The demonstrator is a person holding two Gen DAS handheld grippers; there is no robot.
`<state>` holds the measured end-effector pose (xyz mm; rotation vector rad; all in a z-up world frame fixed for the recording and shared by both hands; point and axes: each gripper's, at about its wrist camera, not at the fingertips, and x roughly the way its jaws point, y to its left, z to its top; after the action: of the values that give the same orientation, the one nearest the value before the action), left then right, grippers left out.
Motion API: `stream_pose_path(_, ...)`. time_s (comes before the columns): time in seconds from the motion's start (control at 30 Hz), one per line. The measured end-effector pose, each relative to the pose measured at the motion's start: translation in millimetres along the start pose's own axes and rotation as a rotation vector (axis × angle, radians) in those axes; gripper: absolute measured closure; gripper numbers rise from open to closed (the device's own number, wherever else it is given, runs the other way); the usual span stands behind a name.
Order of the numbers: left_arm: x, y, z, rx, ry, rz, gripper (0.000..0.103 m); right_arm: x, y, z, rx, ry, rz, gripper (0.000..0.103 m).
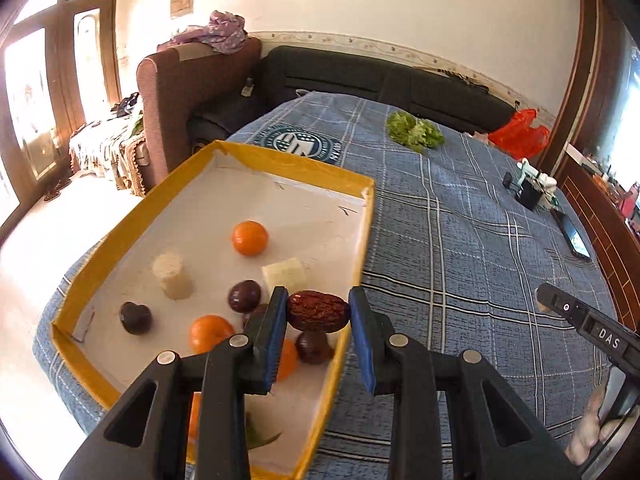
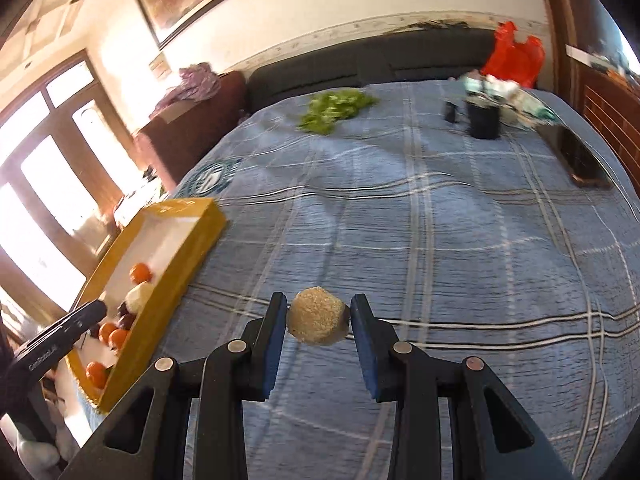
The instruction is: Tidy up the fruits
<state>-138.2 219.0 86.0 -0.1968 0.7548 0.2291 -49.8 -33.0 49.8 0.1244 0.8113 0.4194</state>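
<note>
Left gripper clamped on a wrinkled red date, fingers narrowed against both ends, held above the near right corner of the yellow-rimmed box. Right gripper likewise closed on a pale, grainy round piece, raised over the blue plaid bed cover, well to the right of the box. Inside the box: dark plums, tangerines, a pale cylinder and a whitish chunk, scattered rather than grouped. Step in hand, by the look of it: carrying fruit in for sorting. Next move probably calls for lowering the date onto a bare patch of the white floor before letting go, then bringing the right piece across. Farther off, leafy greens, a black cup, a red bag.
</note>
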Motion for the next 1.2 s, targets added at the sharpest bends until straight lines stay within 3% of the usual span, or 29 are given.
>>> stream_pose_path(0.2,-11,41,6,-0.045,-0.040,0.081,0.073,12,67,3,-0.103,0.036,0.084,0.066)
stream_pose_path(0.43,-4,114,1,-0.184,-0.010,0.152,0.073,43,149,0,-0.201,0.123,0.206,0.066)
stream_pose_path(0.8,22,141,-7,-0.248,0.055,0.120,0.073,118,232,-6,-0.273,0.294,0.321,0.066)
stream_pose_path(0.87,23,144,-8,-0.261,0.059,0.104,0.068,131,239,-5,-0.276,0.319,0.325,0.065)
stream_pose_path(0.93,22,147,-9,-0.274,0.053,0.094,0.054,141,245,-4,-0.278,0.334,0.324,0.065)
stream_pose_path(1.03,13,152,-9,-0.286,0.030,0.091,0.042,149,250,1,-0.289,0.325,0.321,0.065)
stream_pose_path(1.2,-1,156,-5,-0.307,-0.010,0.086,0.037,144,254,5,-0.294,0.316,0.335,0.065)
